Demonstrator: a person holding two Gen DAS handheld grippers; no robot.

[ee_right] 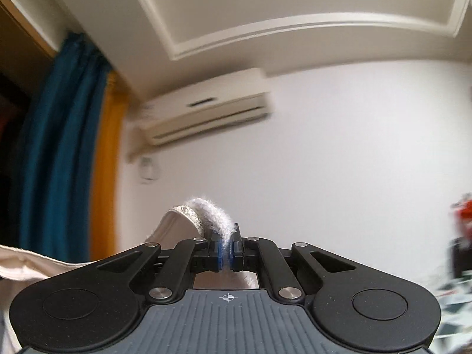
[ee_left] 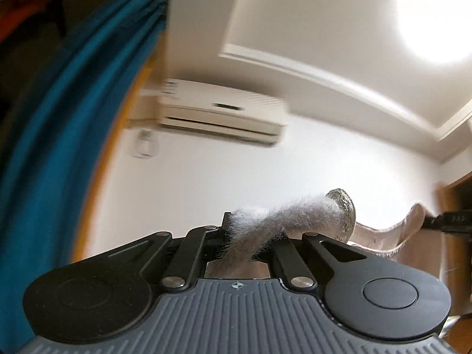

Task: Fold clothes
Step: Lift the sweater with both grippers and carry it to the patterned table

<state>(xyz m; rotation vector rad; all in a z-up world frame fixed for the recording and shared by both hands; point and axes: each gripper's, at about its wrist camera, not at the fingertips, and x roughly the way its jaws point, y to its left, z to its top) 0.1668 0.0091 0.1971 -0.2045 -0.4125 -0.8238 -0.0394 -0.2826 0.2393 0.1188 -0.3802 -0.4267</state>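
Gripping fuzzy garment trim (ee_left: 274,221), both tongs (ee_left: 250,236) (ee_right: 226,246) clamped, air conditioner (ee_right: 203,118), blue curtain (ee_right: 59,147) beyond.

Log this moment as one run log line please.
phase: garment lifted | left gripper: shut on fuzzy trim | right gripper: shut on fuzzy trim | cameras: tilted toward ceiling

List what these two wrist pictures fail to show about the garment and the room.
- Garment: both views show only its fuzzy trim and a beige strip; the gripper bodies hide the rest, so its type is unclear.
- Left gripper: trim covers the jaws.
- Folding surface: outside both views, which are tilted up toward the ceiling.
- Air conditioner: label blurred.
- Red object: blurred, cut by the right edge.
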